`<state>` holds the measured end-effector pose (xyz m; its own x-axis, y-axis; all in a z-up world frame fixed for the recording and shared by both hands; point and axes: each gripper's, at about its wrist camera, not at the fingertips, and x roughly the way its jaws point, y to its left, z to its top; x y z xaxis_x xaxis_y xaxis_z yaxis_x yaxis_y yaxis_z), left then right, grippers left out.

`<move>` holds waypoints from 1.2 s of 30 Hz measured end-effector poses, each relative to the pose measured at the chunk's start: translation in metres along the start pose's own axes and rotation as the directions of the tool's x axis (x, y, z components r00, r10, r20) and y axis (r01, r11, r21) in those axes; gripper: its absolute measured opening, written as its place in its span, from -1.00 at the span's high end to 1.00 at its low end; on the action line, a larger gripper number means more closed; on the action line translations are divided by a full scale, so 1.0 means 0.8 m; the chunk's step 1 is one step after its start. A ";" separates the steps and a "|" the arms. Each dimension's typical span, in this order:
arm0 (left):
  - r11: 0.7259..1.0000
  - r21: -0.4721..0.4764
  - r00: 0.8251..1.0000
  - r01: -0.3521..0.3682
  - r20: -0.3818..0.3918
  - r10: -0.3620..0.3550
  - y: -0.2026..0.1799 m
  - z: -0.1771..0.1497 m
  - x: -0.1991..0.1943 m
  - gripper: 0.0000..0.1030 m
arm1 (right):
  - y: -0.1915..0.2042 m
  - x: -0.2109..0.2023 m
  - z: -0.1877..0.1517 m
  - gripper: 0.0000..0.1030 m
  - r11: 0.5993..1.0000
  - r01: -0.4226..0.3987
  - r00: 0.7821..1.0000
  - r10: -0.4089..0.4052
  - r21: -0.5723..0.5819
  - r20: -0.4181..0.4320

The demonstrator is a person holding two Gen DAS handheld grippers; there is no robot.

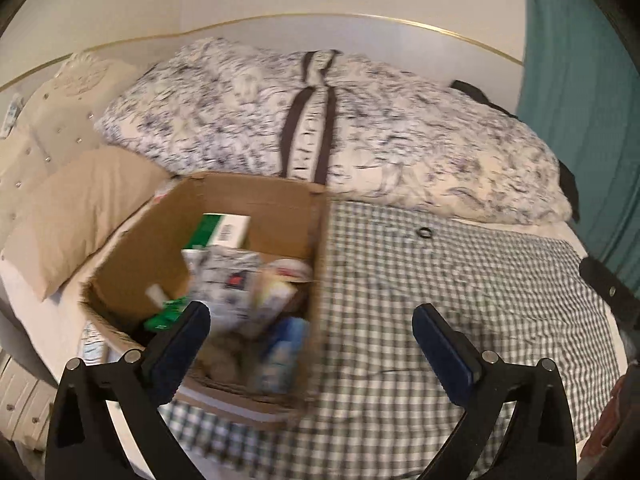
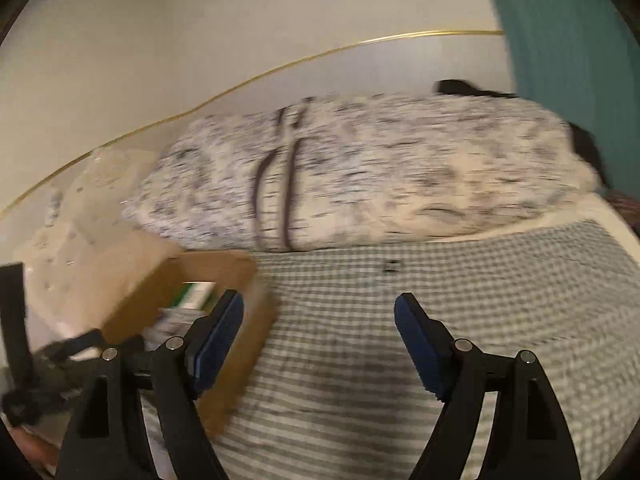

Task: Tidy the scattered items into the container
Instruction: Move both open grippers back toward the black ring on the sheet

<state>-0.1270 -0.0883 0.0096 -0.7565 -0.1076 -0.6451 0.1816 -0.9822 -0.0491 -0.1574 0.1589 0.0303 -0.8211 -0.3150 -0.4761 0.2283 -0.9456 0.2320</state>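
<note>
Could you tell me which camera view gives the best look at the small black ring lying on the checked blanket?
The left wrist view: there the small black ring shows as a clear round loop lying alone on the checked blanket, to the right of the cardboard box. The right wrist view is motion-blurred, so the ring is only a dark smudge.

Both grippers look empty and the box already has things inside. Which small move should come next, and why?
Probably move the right gripper toward the small black ring lying on the checkered cloth. It seems the only loose item still outside the cardboard box, and both the right and the left gripper are open with nothing between the fingers.
</note>
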 end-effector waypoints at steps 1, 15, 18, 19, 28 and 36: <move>1.000 0.009 1.000 0.015 -0.003 -0.015 -0.017 -0.003 0.003 -1.00 | -0.019 -0.007 -0.005 -0.57 0.999 0.030 1.000 -0.030 0.011 -0.002; 0.994 0.107 0.993 0.025 -0.118 -0.012 -0.157 -0.012 0.106 -1.00 | -0.144 -0.006 -0.005 -0.83 0.983 0.176 0.984 -0.176 0.048 -0.004; 0.994 0.110 0.992 0.021 -0.128 -0.007 -0.177 0.000 0.140 -1.00 | -0.163 0.022 0.002 -0.91 0.984 0.170 0.985 -0.170 0.058 -0.013; 0.994 0.111 0.992 0.020 -0.129 -0.006 -0.181 0.004 0.148 -1.00 | -0.166 0.030 0.004 -0.93 0.984 0.171 0.985 -0.170 0.058 -0.016; 0.995 0.082 0.993 -0.053 -0.103 0.061 -0.212 0.039 0.239 -1.00 | -0.199 0.164 0.015 -0.99 0.987 0.157 0.987 -0.157 0.020 -0.025; 0.990 0.130 0.994 -0.055 -0.087 0.067 -0.251 0.033 0.340 -1.00 | -0.281 0.231 -0.051 -0.99 0.960 0.239 0.968 -0.224 0.149 -0.112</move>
<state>-0.3857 0.0756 -0.1355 -0.6849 -0.1594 -0.7110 0.1397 -0.9864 0.0866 -0.3389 0.3096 -0.1446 -0.7875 -0.1026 -0.6077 -0.0549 -0.9705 0.2350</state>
